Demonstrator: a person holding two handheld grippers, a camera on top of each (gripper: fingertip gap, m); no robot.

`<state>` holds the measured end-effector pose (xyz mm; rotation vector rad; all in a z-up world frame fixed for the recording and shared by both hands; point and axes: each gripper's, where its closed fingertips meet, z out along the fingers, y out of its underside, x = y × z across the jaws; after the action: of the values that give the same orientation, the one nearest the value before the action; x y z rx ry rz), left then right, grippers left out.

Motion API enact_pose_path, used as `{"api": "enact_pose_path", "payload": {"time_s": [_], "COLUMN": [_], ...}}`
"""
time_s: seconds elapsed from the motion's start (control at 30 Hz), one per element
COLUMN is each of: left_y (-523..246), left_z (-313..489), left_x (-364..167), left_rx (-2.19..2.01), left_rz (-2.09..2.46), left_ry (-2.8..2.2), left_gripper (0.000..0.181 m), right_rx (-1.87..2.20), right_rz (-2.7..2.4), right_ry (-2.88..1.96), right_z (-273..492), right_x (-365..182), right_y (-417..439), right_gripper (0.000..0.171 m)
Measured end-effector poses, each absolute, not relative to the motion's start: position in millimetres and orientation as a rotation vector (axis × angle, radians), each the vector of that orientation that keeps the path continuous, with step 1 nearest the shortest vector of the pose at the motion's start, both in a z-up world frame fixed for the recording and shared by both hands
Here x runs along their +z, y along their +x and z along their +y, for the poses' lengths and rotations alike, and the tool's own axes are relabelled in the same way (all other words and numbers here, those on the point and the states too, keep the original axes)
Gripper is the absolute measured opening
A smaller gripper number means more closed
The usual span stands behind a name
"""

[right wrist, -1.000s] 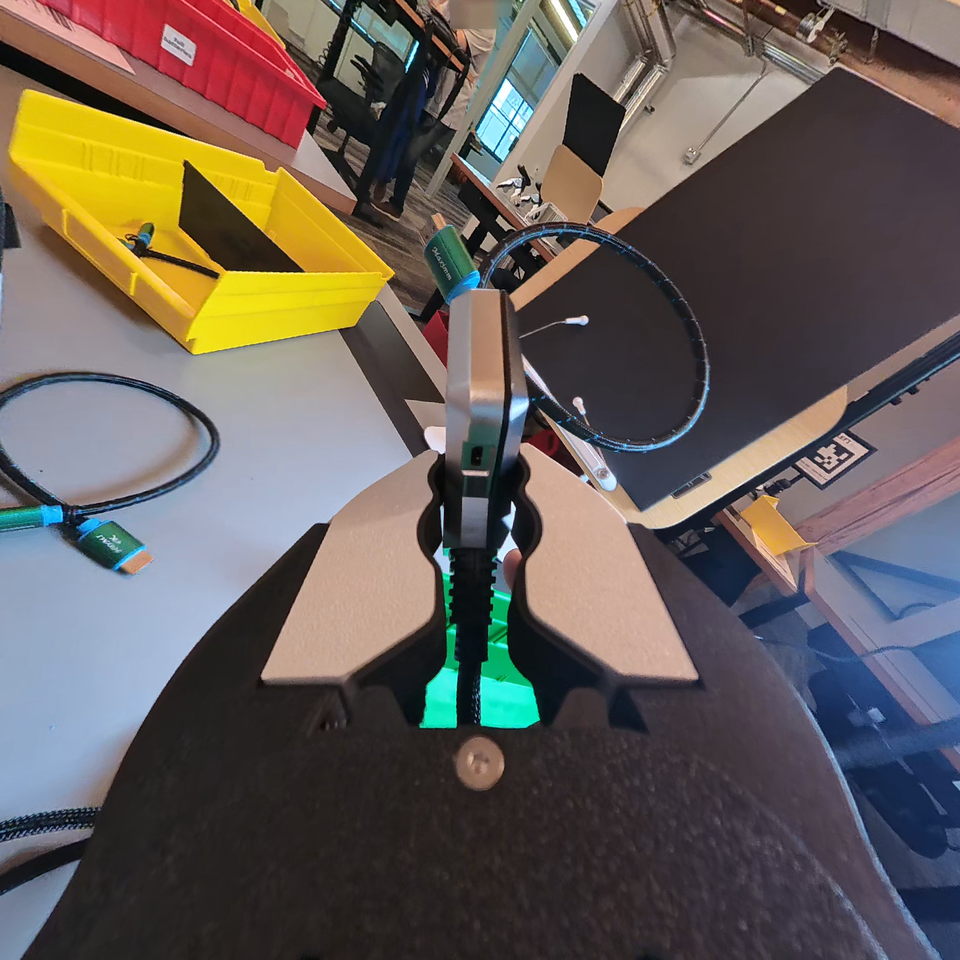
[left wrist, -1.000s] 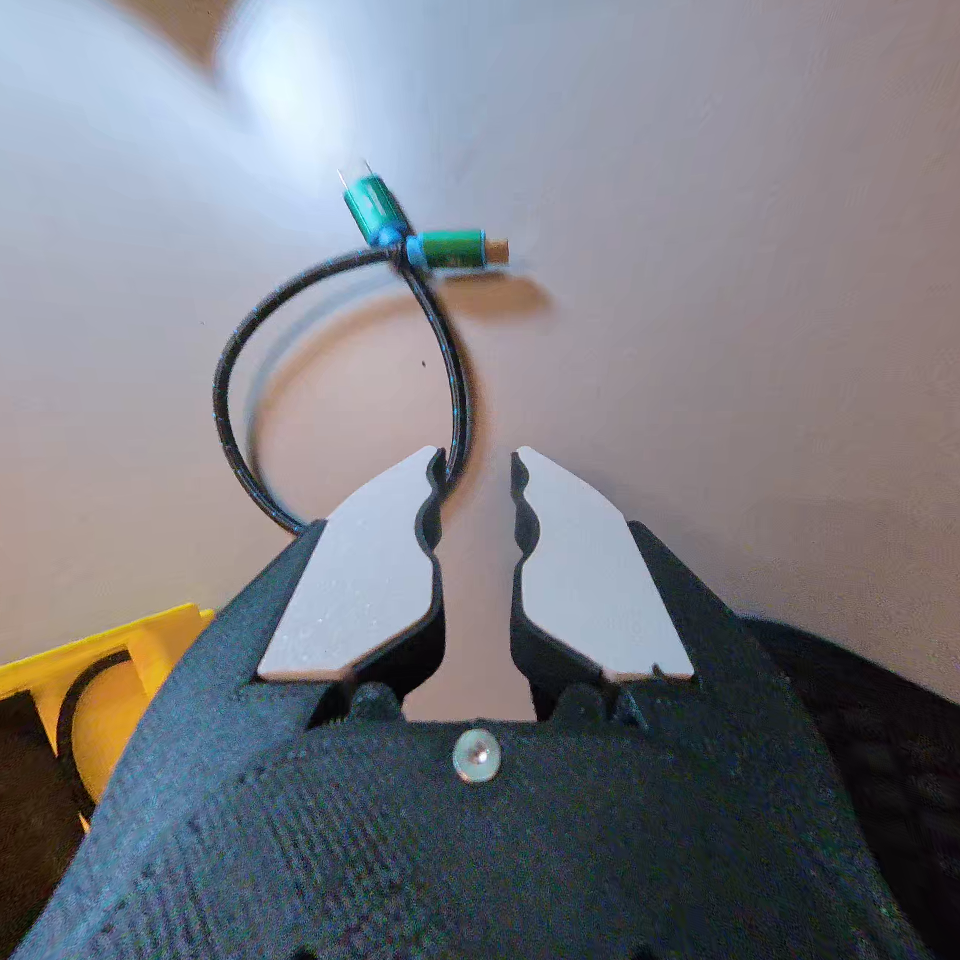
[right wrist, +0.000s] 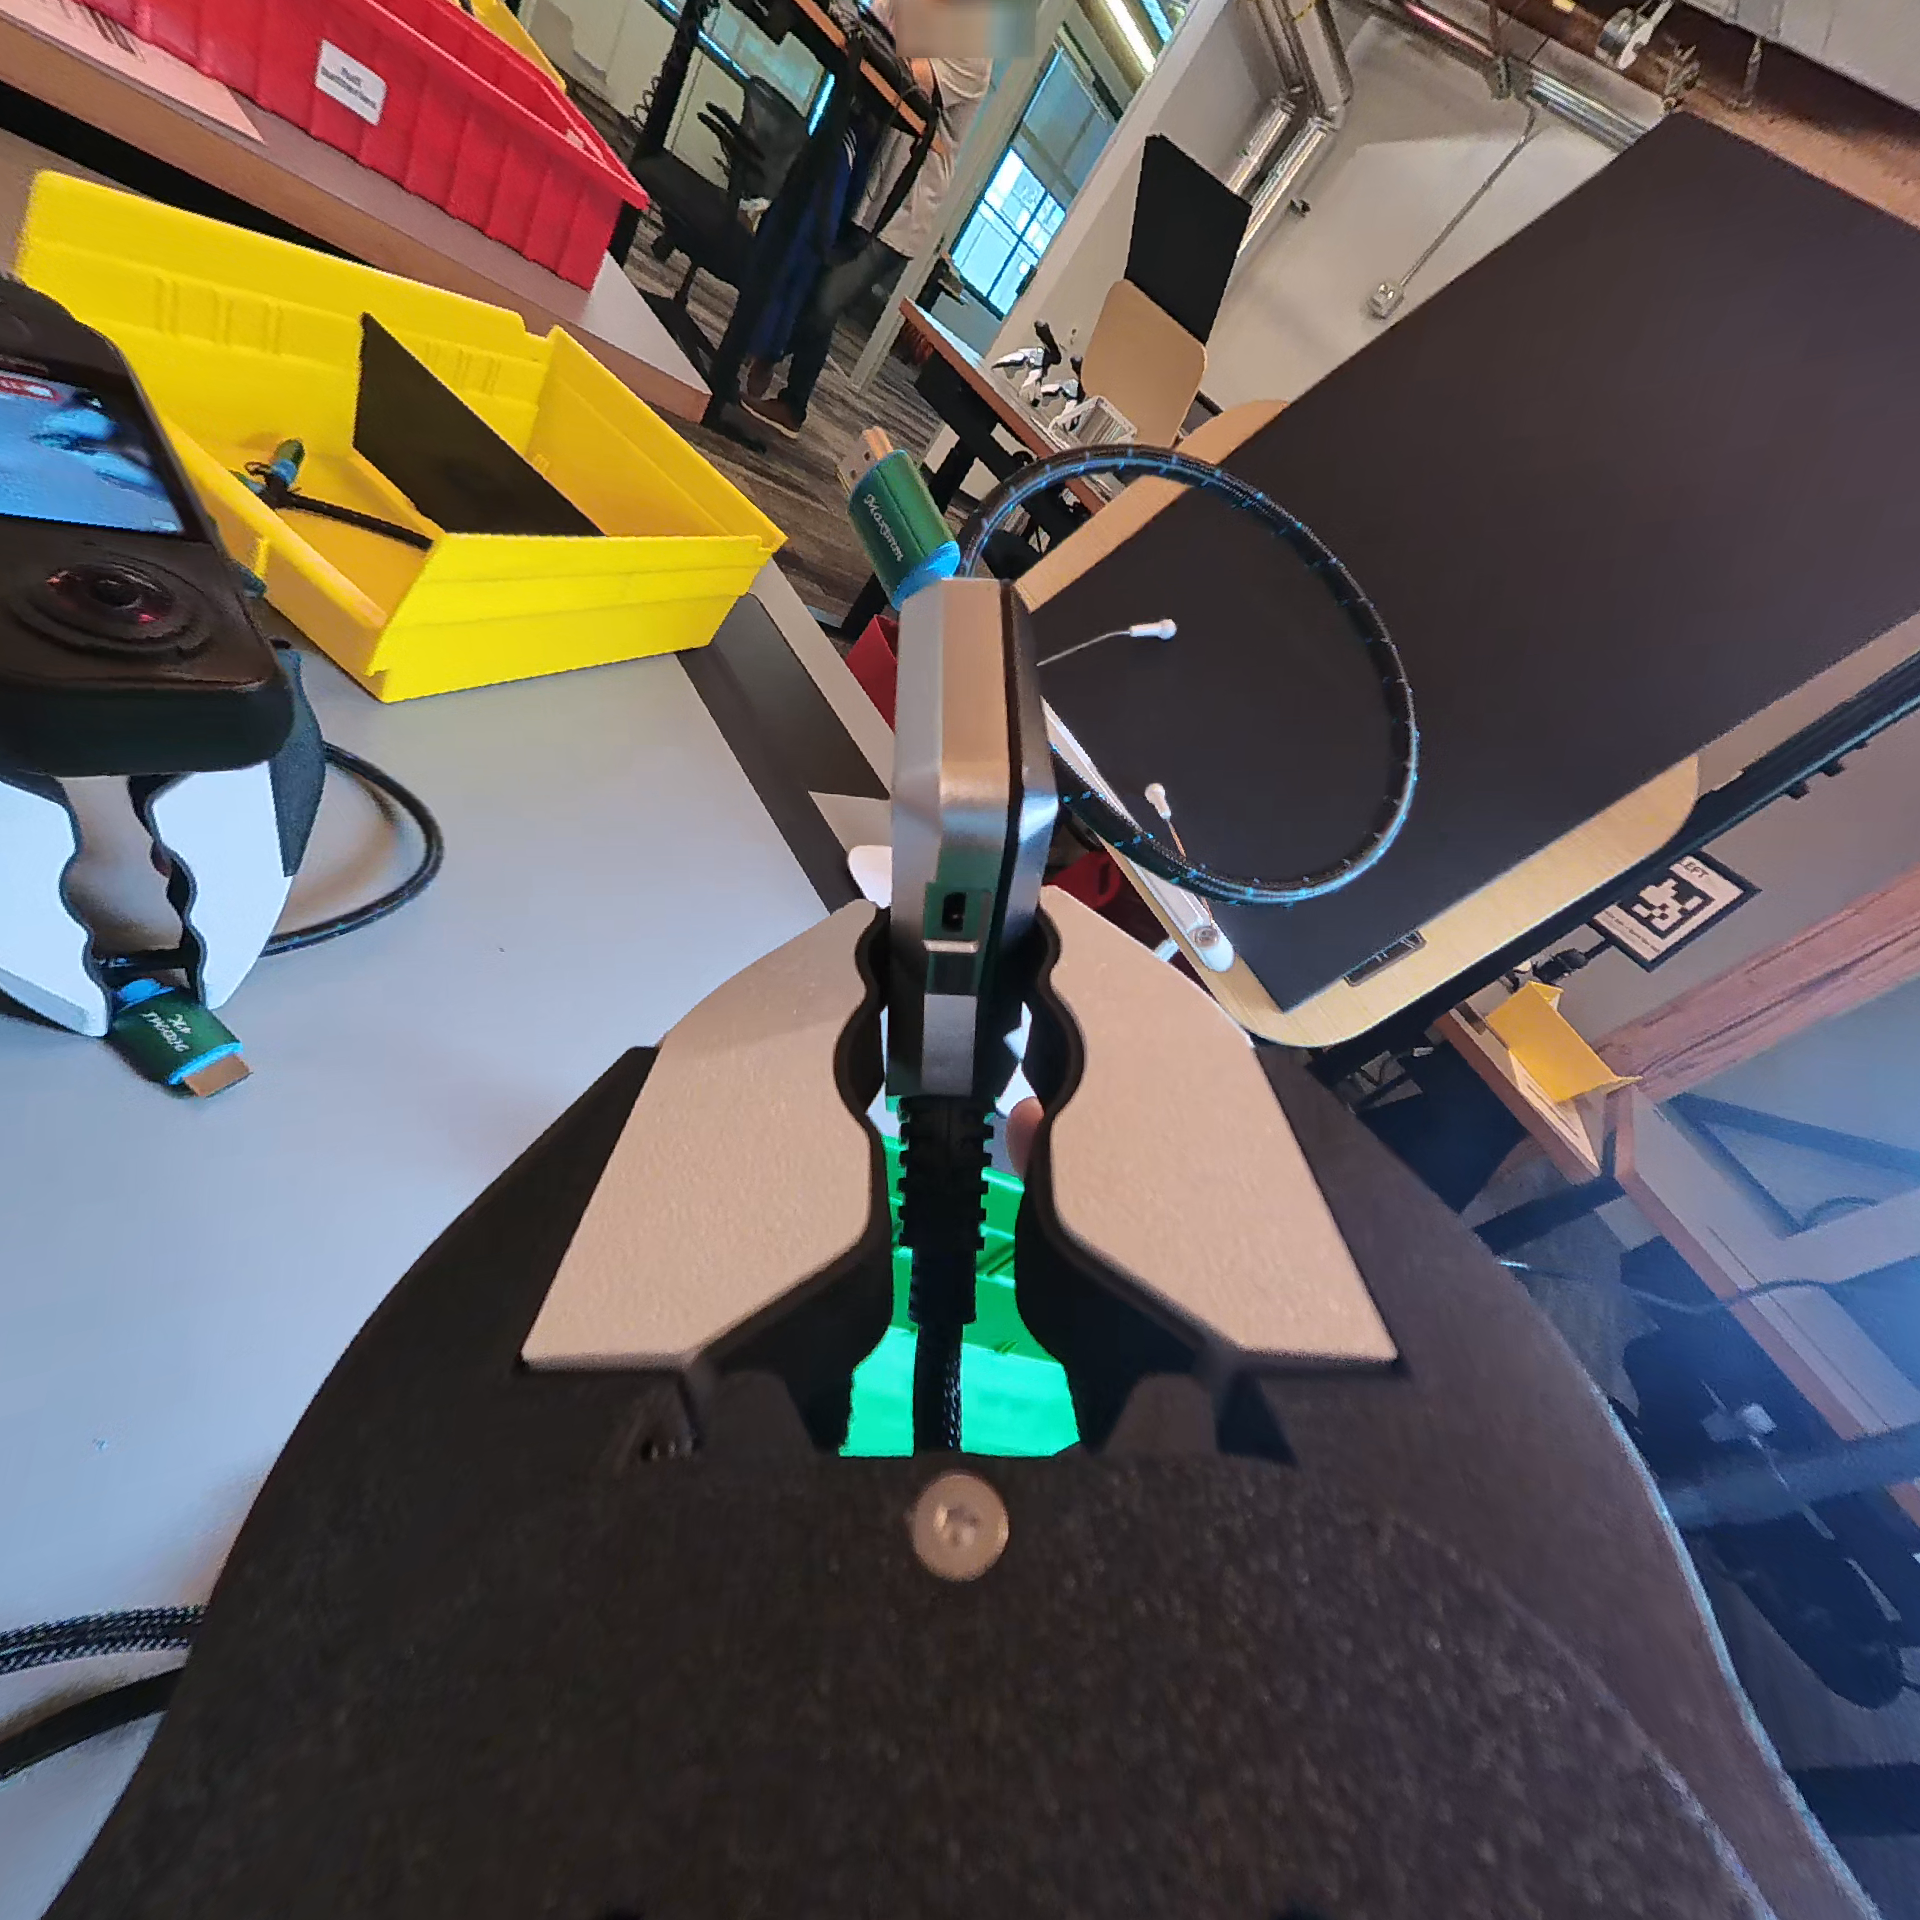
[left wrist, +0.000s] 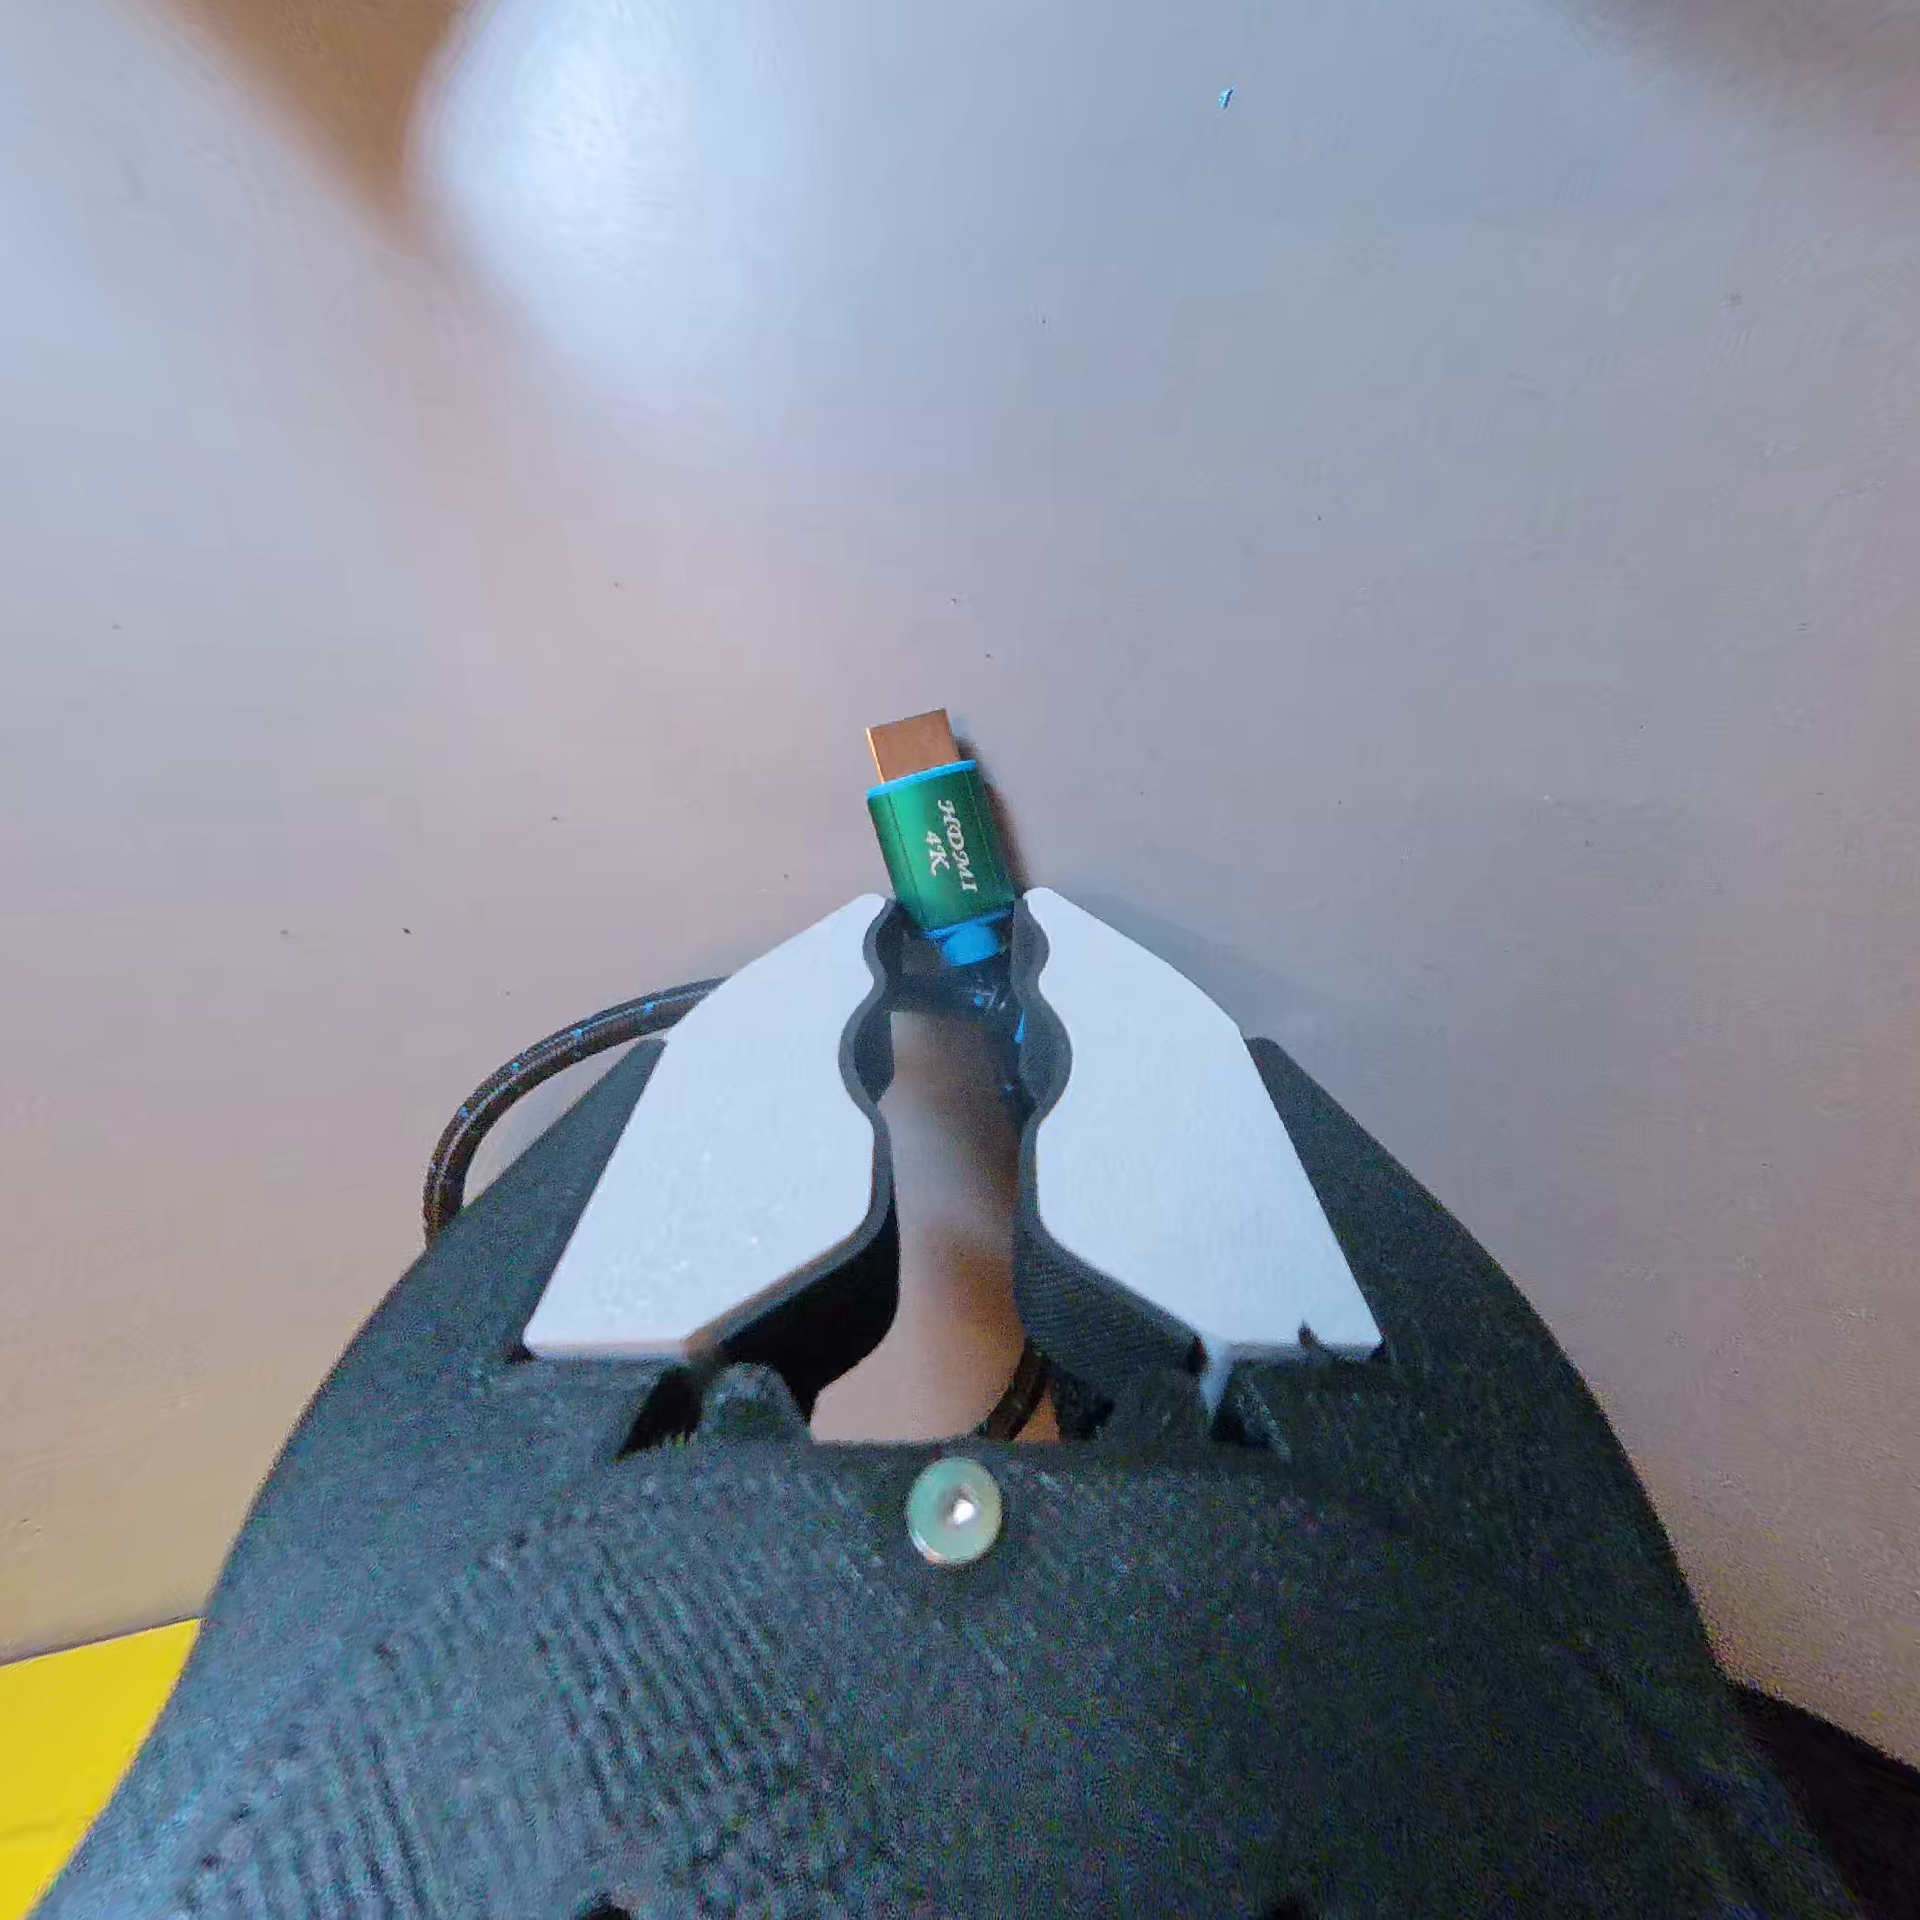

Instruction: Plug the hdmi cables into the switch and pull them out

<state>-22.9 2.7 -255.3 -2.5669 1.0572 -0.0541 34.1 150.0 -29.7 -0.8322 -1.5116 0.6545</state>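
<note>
Left gripper [left wrist: 954, 914] is sitting low over the grey table [left wrist: 1455, 623], jaws partly closed around the blue collar of a green HDMI plug [left wrist: 935, 842]; firm contact cannot be told. The plug's copper tip is pointing away, its braided cable [left wrist: 540, 1070] looping left. Right gripper [right wrist: 956, 925] is clamping the silver switch [right wrist: 961, 748] upright off the table edge, a second green plug [right wrist: 899, 525] showing behind its top. Yellow bin [right wrist: 582, 623] is resting beyond.
</note>
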Motion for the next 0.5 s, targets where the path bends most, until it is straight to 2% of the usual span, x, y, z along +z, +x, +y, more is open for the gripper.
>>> {"api": "enact_pose_path", "payload": {"time_s": [0.03,0.17,0.4,0.5], "left_y": [-25,-26,-48,-46], "left_z": [4,9,4,1], "left_x": [-255,-231,-111,-86], "left_rx": [-0.038,-0.204,-0.39,-0.373], "left_rz": [1.077,0.976,0.783,0.807], "left_ry": [-2.551,-2.448,-2.169,-2.111], "left_gripper": [0.02,0.02,0.02,0.02], "right_rx": [0.654,0.635,0.476,0.352], "right_rz": [-1.516,-1.537,-1.618,-1.631], "right_ry": [-0.828,-0.783,-0.624,-0.492], "right_z": [148,142,123,106], "right_x": [-30,-31,-48,-59], "right_y": [33,31,14,0], "right_gripper": [0.022,0.023,0.023,0.022]}}
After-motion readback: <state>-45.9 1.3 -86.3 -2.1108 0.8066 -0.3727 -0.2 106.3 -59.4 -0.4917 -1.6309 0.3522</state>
